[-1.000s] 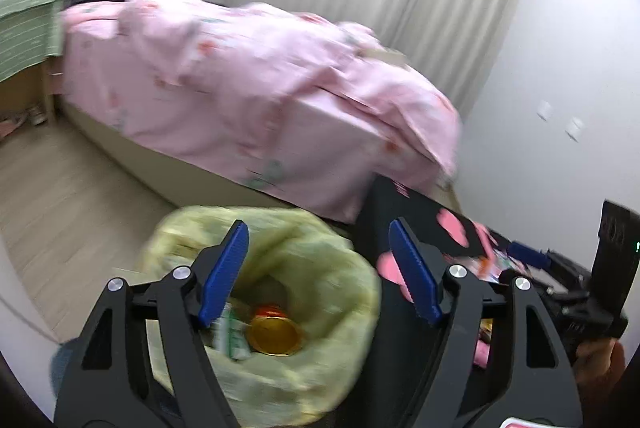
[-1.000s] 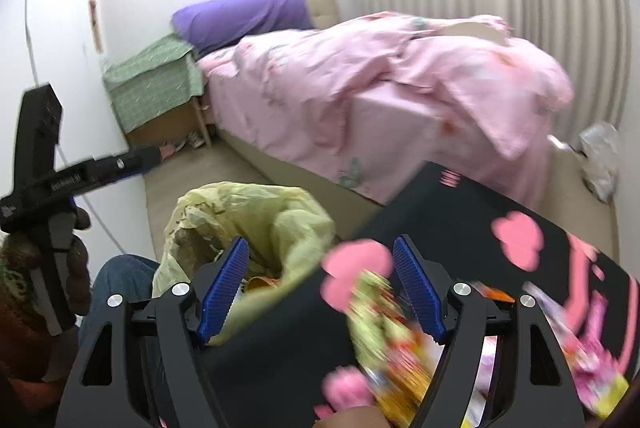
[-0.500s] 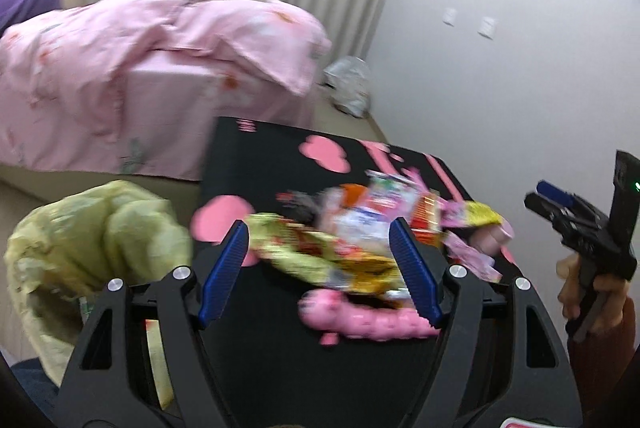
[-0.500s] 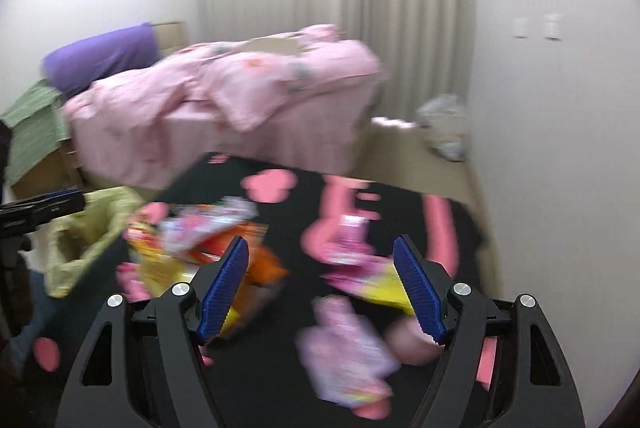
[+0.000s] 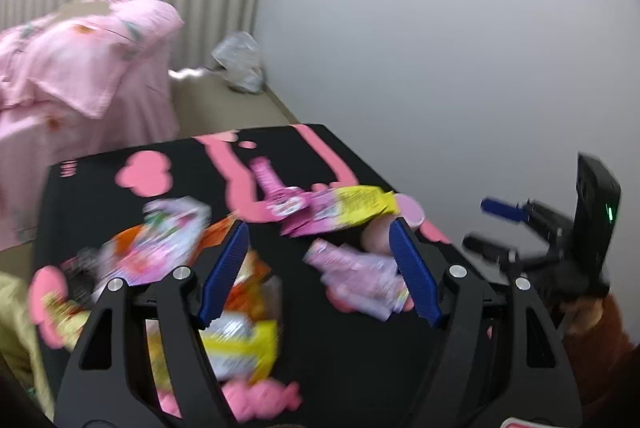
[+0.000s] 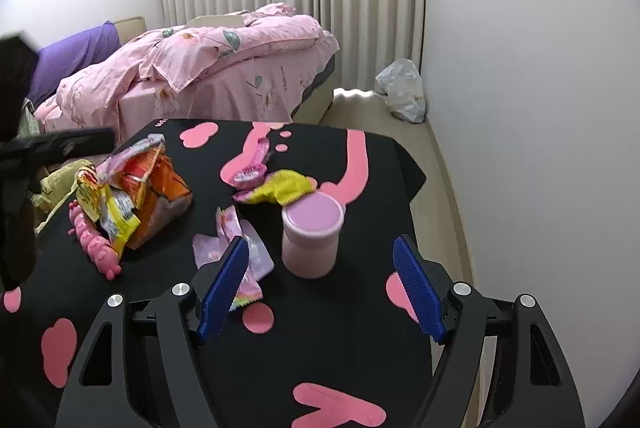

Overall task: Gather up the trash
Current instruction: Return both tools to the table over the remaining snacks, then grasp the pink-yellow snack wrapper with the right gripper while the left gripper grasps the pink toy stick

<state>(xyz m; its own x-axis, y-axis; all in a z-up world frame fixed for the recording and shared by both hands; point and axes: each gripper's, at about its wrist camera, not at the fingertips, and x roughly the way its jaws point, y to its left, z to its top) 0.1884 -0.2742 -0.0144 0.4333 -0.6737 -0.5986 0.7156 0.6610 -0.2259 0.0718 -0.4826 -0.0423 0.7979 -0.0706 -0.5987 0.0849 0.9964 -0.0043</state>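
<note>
Snack wrappers lie on a black table (image 6: 328, 348) with pink shapes. An orange and yellow wrapper pile (image 6: 136, 195) is at its left, a yellow and pink wrapper (image 6: 280, 187) in the middle, a pale pink wrapper (image 6: 236, 248) nearer. A pink tub (image 6: 312, 240) stands upright. My right gripper (image 6: 320, 288) is open and empty just before the tub. My left gripper (image 5: 320, 272) is open and empty above the wrappers (image 5: 360, 276), seen blurred. A yellow-green trash bag (image 6: 56, 183) sits off the table's left edge.
A pink caterpillar toy (image 6: 94, 244) lies by the orange pile. A bed with pink bedding (image 6: 208, 67) stands behind the table. A white plastic bag (image 6: 402, 89) sits on the floor by the curtain. A white wall runs along the right.
Both grippers have swung right, away from the trash bag and over the table. The wrappers and the pink tub have come into view. Both stay open.
</note>
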